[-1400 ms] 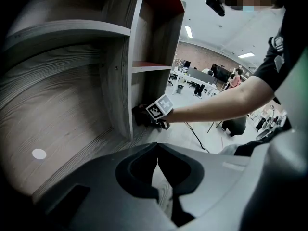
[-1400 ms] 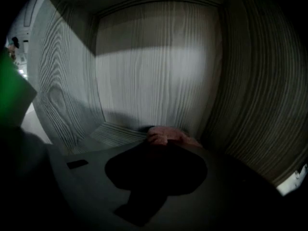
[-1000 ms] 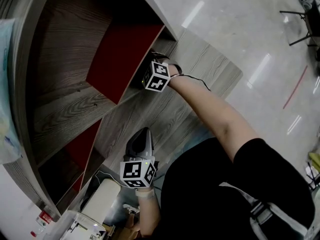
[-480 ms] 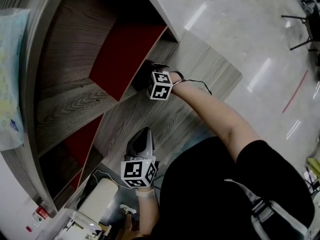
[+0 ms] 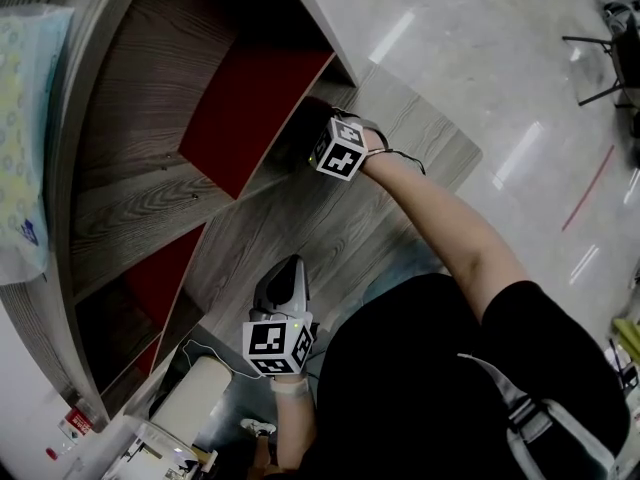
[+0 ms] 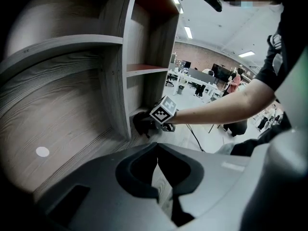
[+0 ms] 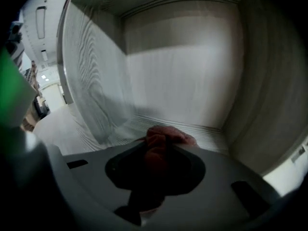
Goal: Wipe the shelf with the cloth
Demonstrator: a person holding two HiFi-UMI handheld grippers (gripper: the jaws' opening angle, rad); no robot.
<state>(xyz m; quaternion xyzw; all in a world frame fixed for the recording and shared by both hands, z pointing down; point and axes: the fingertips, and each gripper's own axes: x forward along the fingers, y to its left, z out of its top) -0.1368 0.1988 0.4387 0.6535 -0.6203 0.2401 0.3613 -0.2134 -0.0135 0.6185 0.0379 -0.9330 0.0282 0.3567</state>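
The grey wooden shelf [image 5: 140, 88] is standing open toward the person. The right gripper [image 7: 161, 148] is reaching into a low compartment. The left gripper [image 6: 158, 160] is hanging outside it, jaws meeting on nothing. The right jaws are clamping a pinkish cloth [image 7: 168, 136] against the compartment's floor.

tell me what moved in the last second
The right hand-held gripper, still shut on the cloth, slid rightward in the head view along the shelf. The left hand-held gripper stayed put, shut and empty.
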